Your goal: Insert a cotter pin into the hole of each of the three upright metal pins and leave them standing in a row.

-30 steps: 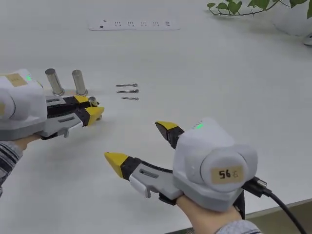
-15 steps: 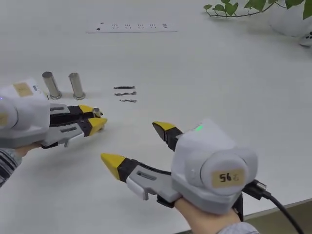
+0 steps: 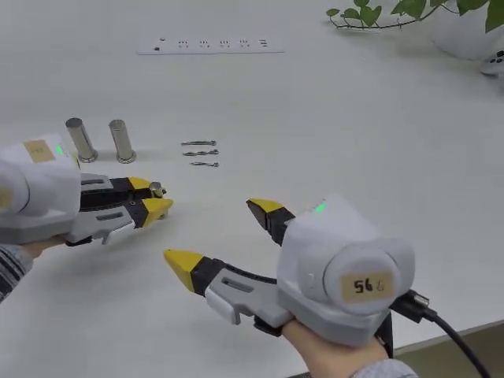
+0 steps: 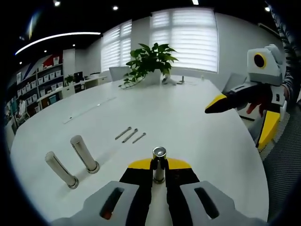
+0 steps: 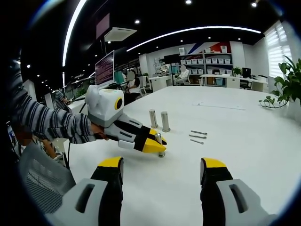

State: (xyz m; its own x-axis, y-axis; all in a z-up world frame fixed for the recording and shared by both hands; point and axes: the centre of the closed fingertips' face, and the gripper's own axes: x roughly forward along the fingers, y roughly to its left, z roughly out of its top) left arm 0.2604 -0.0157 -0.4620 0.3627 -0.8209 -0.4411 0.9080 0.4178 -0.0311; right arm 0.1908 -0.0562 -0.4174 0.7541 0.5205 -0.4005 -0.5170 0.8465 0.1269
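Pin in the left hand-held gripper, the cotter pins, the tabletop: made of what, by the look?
Pin: metal, likely steel; silver-grey satin side, shiny end catching light.
Cotter pins: thin grey metal wire, too small to judge finish.
Tabletop: white, smooth, faint sheen; maybe laminate.

One marking can be read: a small tan sticker (image 3: 366, 287) on the rounded back of the right gripper (image 3: 219, 232), near the near edge of the desk (image 3: 378, 142). It carries dark handwritten digits that look like "56" from the head view, followed by a fainter third mark too blurred to tell. A second sticker (image 3: 39, 150) on the left gripper (image 3: 156, 195), by the desk's left edge, shows no legible writing.
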